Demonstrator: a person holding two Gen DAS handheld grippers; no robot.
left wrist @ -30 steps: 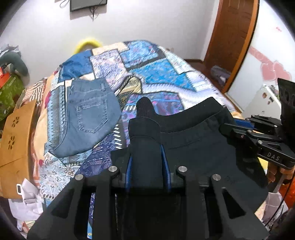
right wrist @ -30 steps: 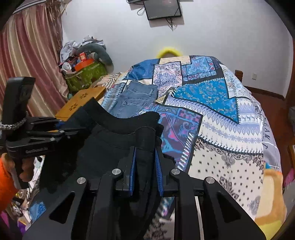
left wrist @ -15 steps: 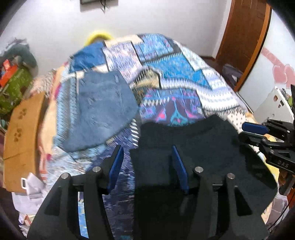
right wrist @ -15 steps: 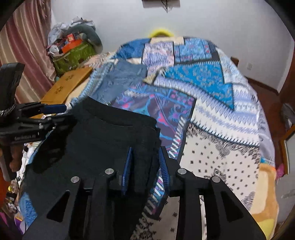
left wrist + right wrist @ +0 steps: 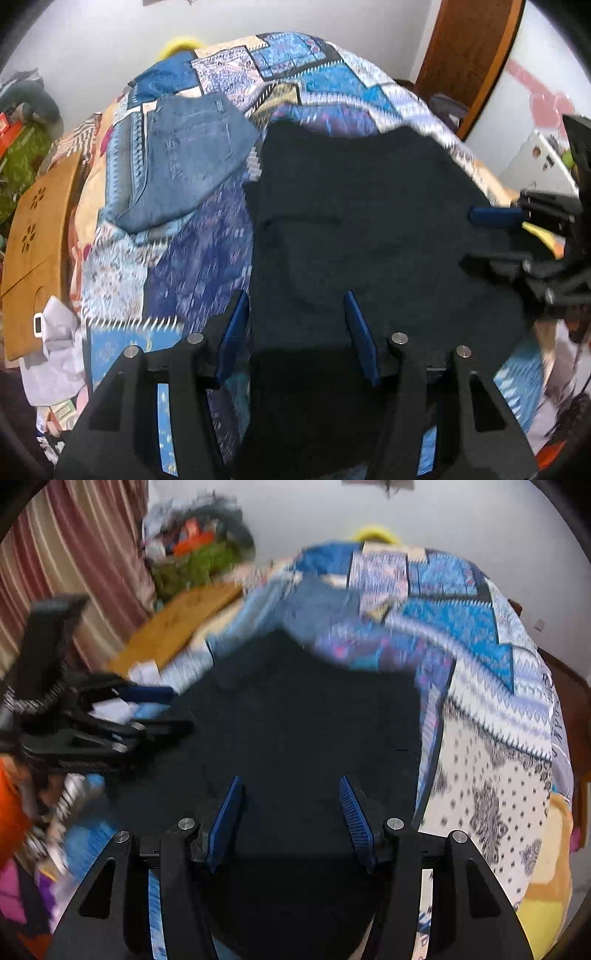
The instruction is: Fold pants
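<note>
Black pants [image 5: 354, 229] lie spread flat on the patchwork quilt at the near edge of the bed; they also show in the right wrist view [image 5: 303, 731]. My left gripper [image 5: 295, 302] is open over the pants' near left part, holding nothing. My right gripper [image 5: 290, 784] is open over their near right part, also empty. The right gripper appears at the right of the left wrist view [image 5: 517, 229], and the left gripper at the left of the right wrist view [image 5: 122, 716]. Both views are motion-blurred.
Folded blue jeans [image 5: 188, 155] lie on the quilt [image 5: 325, 74] to the far left of the black pants. A wooden board [image 5: 33, 236] stands beside the bed on the left. A brown door [image 5: 469, 55] is at the right; clutter is piled by the curtain [image 5: 74, 565].
Both grippers let go of the black pants and opened wide. The pants dropped from a held fold to lie flat on the bed. Both grippers pulled back toward the near edge.
</note>
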